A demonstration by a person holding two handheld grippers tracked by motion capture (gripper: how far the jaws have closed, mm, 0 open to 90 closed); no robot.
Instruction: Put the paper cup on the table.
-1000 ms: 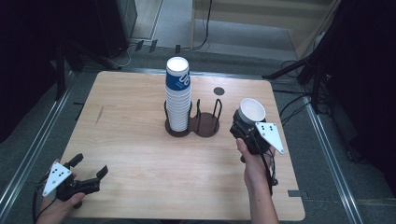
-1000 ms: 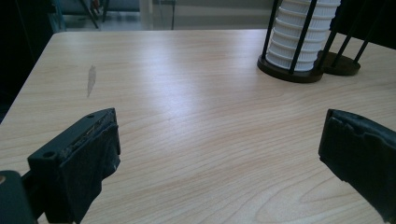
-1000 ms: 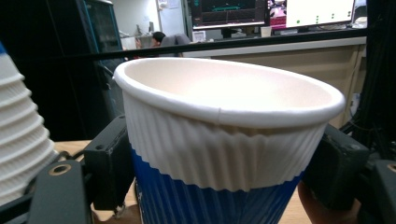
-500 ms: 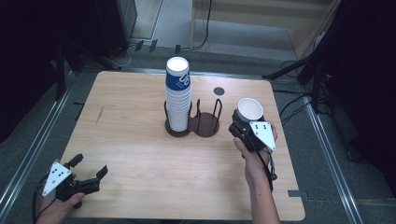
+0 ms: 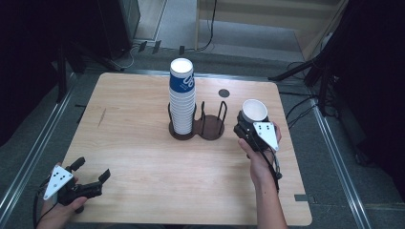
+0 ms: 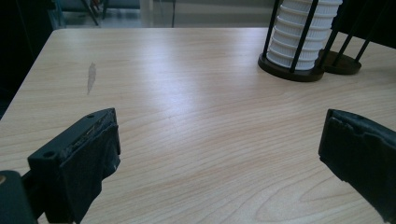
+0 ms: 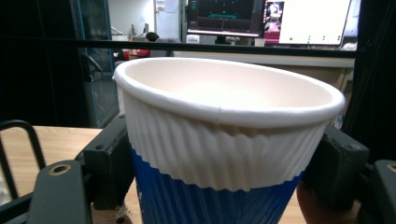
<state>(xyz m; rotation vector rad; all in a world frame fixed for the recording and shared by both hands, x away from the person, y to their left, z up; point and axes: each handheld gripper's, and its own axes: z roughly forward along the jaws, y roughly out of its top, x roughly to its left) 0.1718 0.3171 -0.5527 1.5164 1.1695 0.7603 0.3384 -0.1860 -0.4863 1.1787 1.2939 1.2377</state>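
Right gripper jaws clamped on cup, upright, off stack. Left gripper jaws wide, nothing between. Left: set cup down; empty rack ring likely target.

Right gripper with cup lowered slightly.

Cup stack stands in rack, held cup to its right.
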